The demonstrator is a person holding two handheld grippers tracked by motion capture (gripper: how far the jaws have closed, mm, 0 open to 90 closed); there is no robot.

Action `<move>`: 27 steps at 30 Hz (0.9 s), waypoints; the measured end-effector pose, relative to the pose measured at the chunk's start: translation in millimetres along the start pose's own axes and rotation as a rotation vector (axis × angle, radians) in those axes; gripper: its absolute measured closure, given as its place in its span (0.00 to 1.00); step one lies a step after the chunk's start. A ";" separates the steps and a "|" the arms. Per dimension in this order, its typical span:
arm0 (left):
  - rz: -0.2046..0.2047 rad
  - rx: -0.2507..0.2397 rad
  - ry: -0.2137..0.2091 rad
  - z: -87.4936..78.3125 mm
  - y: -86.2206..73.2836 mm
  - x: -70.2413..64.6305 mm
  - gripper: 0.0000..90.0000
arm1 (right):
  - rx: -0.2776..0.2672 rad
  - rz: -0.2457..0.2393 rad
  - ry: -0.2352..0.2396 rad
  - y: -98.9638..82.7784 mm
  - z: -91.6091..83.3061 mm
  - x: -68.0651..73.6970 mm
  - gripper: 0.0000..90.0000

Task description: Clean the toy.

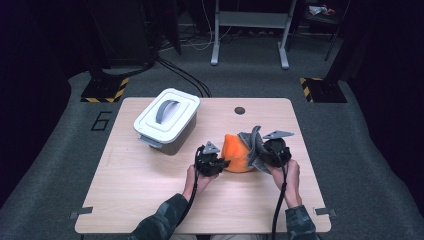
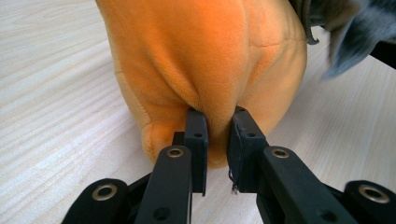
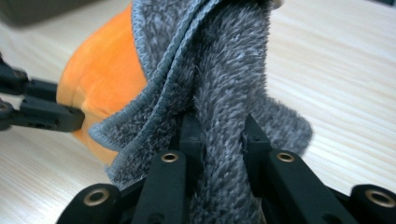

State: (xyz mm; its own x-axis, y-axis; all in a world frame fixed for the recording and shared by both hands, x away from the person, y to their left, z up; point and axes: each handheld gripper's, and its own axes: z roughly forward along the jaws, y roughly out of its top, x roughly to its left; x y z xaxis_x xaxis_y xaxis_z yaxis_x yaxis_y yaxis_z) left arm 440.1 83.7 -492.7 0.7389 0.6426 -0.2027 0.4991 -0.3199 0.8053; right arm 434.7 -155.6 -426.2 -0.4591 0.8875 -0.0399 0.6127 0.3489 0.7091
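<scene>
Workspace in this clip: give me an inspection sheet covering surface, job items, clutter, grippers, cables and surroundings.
Surface: light wooden table with a dark round hole near its far edge.
Job's things: orange plush item resting on the table; grey fuzzy cloth draped against its right side.
Clutter: white lidded box with a grey handle, far left, apart from the work.
Grippers: left gripper shut on a fold of the orange plush item; right gripper shut on the grey fuzzy cloth.
Cables: one black cable trails from each gripper toward the person; more cables lie on the floor beyond the table.
Surroundings: grey carpet, yellow-black striped floor plates, white frame legs behind.
</scene>
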 end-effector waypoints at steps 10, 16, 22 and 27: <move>0.046 -0.011 0.094 -6.6 4.4 -3.8 0.50 | 0.024 0.024 -0.001 -0.5 14.6 -5.5 0.84; 0.101 0.028 0.129 8.0 6.2 -12.3 0.58 | 0.025 0.022 -0.007 -0.3 18.3 -6.6 0.84; 0.072 0.034 0.117 11.4 5.3 -9.0 0.77 | 0.006 0.043 0.001 -3.9 22.3 -4.3 0.84; 0.054 0.026 0.105 8.6 4.9 -7.5 0.80 | -0.014 0.064 0.022 -6.5 23.3 -8.6 0.84</move>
State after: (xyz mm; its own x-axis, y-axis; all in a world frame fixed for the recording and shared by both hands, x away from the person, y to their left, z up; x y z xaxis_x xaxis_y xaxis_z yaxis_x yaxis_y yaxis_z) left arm 440.9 71.3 -492.1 0.7143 0.6928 -0.0986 0.4724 -0.3735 0.7984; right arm 449.6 -158.5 -446.8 -0.4336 0.9009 0.0208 0.6322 0.2876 0.7194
